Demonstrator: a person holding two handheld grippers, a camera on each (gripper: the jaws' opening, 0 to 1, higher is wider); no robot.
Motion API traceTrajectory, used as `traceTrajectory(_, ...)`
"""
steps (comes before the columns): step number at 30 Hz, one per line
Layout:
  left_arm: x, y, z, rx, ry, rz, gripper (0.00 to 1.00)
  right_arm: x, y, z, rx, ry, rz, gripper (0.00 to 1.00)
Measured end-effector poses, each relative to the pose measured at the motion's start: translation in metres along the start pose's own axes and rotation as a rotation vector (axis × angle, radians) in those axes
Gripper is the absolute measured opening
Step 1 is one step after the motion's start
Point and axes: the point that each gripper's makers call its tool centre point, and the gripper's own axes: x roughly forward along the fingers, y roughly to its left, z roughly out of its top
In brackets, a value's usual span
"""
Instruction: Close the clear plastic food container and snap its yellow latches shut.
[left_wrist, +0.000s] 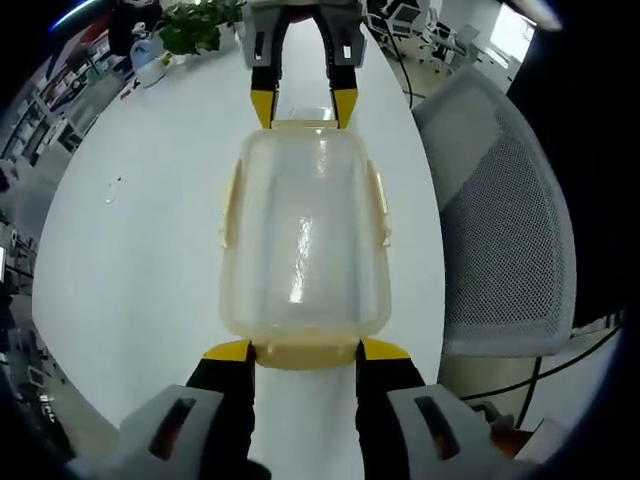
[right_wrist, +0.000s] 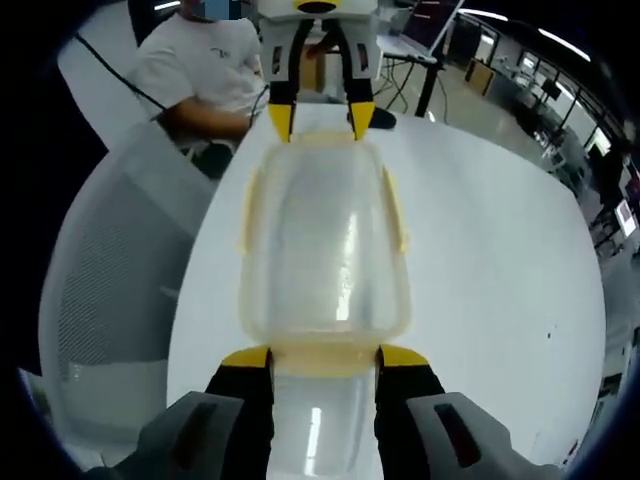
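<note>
Far clutter beyond the table (left_wrist: 150, 250) — blurred, indistinct

A white table (left_wrist: 150, 260) with a rounded edge carries a clear plastic food container (left_wrist: 303, 250), lid on and yellow latches along its sides, lying directly on the bare glossy surface; at the far end in the left gripper view, a leafy green plant (left_wrist: 200, 25) stands on the tabletop

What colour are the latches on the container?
Pale yellow latches on the clear container, clearest in the right gripper view.
</note>
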Motion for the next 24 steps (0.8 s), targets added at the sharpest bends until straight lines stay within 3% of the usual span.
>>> traceTrajectory(12,0.011,0.002,0.028,0.023,-0.019,-0.017,0.38,-0.013,0.003,-0.025,0.021,-0.003,-0.016,0.37)
traceTrajectory(24,0.02,0.003,0.043,0.044,-0.031,-0.028,0.38,-0.017,0.005,-0.043,0.048,0.008,-0.016,0.37)
